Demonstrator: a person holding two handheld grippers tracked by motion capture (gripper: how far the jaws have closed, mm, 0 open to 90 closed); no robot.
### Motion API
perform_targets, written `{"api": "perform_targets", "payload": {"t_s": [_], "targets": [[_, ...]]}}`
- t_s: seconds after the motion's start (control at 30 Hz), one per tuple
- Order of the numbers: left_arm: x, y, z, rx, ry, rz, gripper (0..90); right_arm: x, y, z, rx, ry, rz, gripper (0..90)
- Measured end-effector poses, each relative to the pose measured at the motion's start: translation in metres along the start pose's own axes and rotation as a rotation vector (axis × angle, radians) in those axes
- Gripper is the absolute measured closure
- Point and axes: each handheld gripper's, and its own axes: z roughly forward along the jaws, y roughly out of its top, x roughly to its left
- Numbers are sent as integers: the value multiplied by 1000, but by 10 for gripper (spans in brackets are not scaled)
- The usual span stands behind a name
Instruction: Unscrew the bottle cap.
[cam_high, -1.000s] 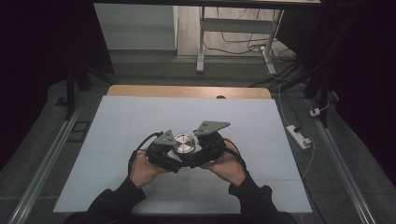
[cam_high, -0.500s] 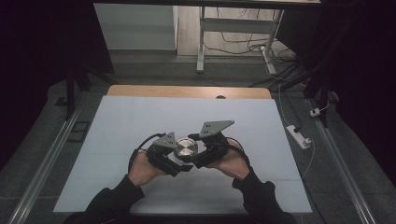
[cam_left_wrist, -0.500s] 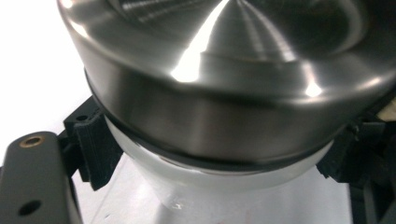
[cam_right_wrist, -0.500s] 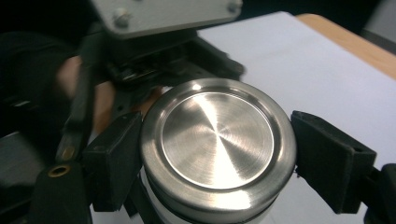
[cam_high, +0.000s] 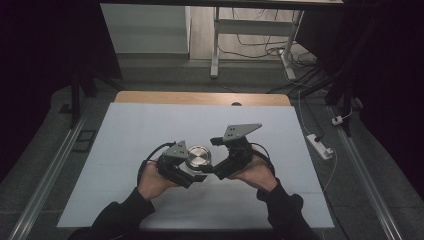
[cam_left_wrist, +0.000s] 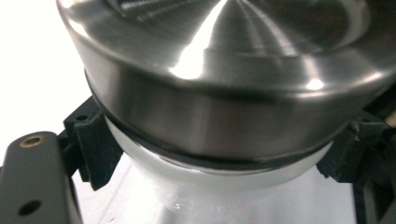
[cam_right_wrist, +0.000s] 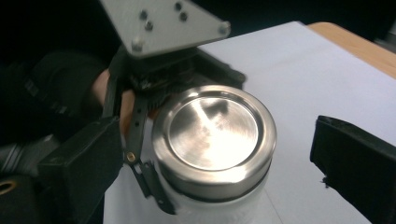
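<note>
Dark floor strewn with cables surrounds the white-covered table (cam_high: 150, 125). Near its front middle stands a frosted jar with a round brushed-steel lid (cam_high: 198, 157). The left claw (cam_high: 187, 172) clamps its glass body below the lid; the right claw (cam_high: 212, 172) spreads wide around the lid, not touching.

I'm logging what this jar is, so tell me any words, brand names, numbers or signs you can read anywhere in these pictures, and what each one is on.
None: no readable text in any view.
The jar's steel lid is plain brushed metal, with no engraving or label.
The clear jar body below it shows no print.
The grey plate on the left claw carries screws but no markings.
The right claw and the white table cover are unmarked too.
</note>
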Motion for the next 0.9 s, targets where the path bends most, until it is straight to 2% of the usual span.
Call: {"api": "perform_targets", "payload": {"t_s": [0.03, 0.1, 0.13, 0.17, 0.2, 0.23, 0.27, 0.33, 0.37, 0.47, 0.5, 0.53, 0.73, 0.77, 0.8, 0.83, 0.87, 0.9], "targets": [[0, 0, 0, -1, 11, -11, 155, 0, 0, 0, 0, 0, 0, 19], [0, 0, -1, 0, 34, -24, 155, 10, 1, 12, 29, -117, 9, 38], [-1, 1, -1, 0, 44, -31, 155, 10, 1, 12, 29, -117, 9, 38], [-1, 1, -1, 6, 52, -31, 155, 15, 0, 20, 14, -154, 10, 61], [-2, 2, -1, 7, 58, -31, 155, 15, 0, 20, 14, -154, 10, 61], [-3, 2, -1, 6, 60, -33, 155, 17, -1, 23, 11, -163, 16, 81], [-3, 2, 0, 7, 59, -34, 155, 20, -2, 28, 25, -198, 3, 119], [-4, 3, -1, 11, 54, -24, 155, 21, -3, 29, 24, -210, -6, 149], [-4, 3, -1, 12, 52, -21, 155, 21, -4, 30, 25, -189, -7, 180], [-4, 3, -1, 19, 32, -5, 155, 19, -5, 29, 32, -158, -29, 183], [-3, 2, -1, 16, -8, 7, 155, 18, -5, 28, 35, -138, -32, 183], [-3, 2, -1, 16, -8, 7, 155, 17, -5, 27, 35, -114, -37, 183], [-1, 2, -3, 10, -130, 55, 155, 5, -10, 20, 9, 75, -77, 184], [-1, 2, -4, 15, -144, 70, 155, 5, -10, 20, 9, 75, -77, 184], [-2, 2, -4, 19, -159, 83, 155, 3, -11, 18, 9, 117, -103, 185], [-2, 3, -4, 23, -175, 95, 155, 3, -11, 18, 9, 117, -103, 185], [-2, 3, -4, 25, -192, 105, 155, 2, -12, 17, 1, 164, -135, 184], [-3, 3, -4, 26, -206, 116, 155, 3, -13, 16, 2, 179, -154, 185]]}}
